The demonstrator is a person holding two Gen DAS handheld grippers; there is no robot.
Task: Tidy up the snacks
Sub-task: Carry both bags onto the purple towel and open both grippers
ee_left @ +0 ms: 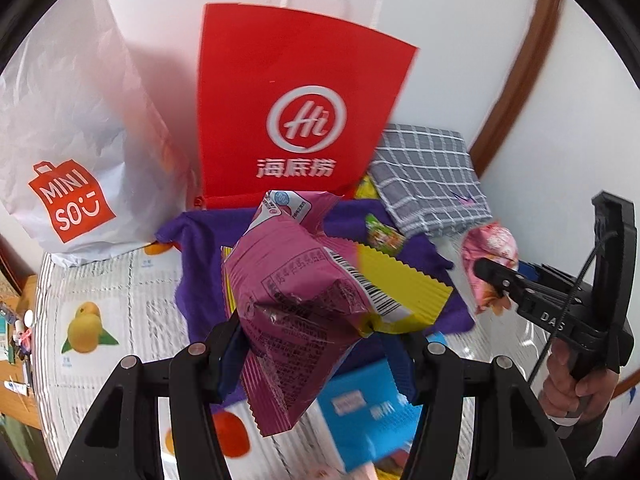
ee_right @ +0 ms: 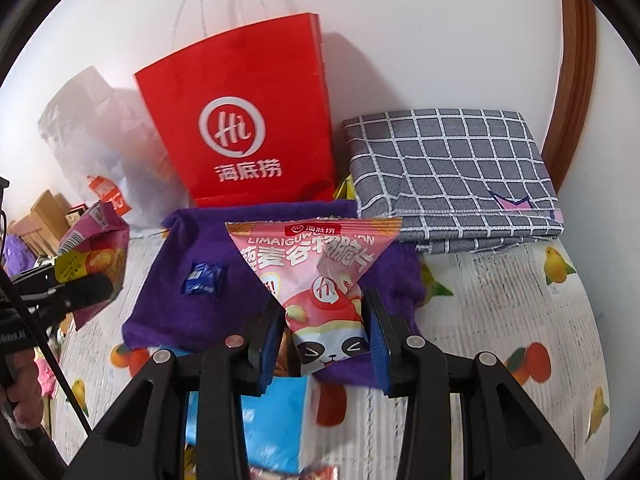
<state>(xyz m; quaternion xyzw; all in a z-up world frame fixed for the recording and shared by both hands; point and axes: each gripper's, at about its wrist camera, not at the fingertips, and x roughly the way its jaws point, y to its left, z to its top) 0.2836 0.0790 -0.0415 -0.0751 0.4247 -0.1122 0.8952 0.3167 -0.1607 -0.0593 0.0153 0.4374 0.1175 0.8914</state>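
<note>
Crinkled magenta foil snack packet (ee_left: 296, 312) hangs gripped in my left tongs (ee_left: 316, 360) above the purple cloth (ee_right: 200, 308); my right tongs (ee_right: 326, 344) clamp a pink panda-print crisp packet (ee_right: 320, 280) before the red paper bag (ee_right: 240, 120).

Black hand-held gripper (ee_left: 316, 344), blue pads, silver screws

On the red paper bag (ee_left: 300, 108), a white ringed "Hi" logo is printed, with the characters "海底捞" beneath it. "MINI SO" is read on an orange-red bag-shaped logo on the white bag (ee_left: 72, 128). "DAS" is embossed on the right gripper (ee_left: 490, 274). On the pink snack packet (ee_right: 320, 276), "海底捞" stands in a red label, with "LIMAIGUW…" partly legible below and large characters partly readable. A barcode is printed on the magenta snack packet (ee_left: 296, 300); its small print cannot be read.
</note>
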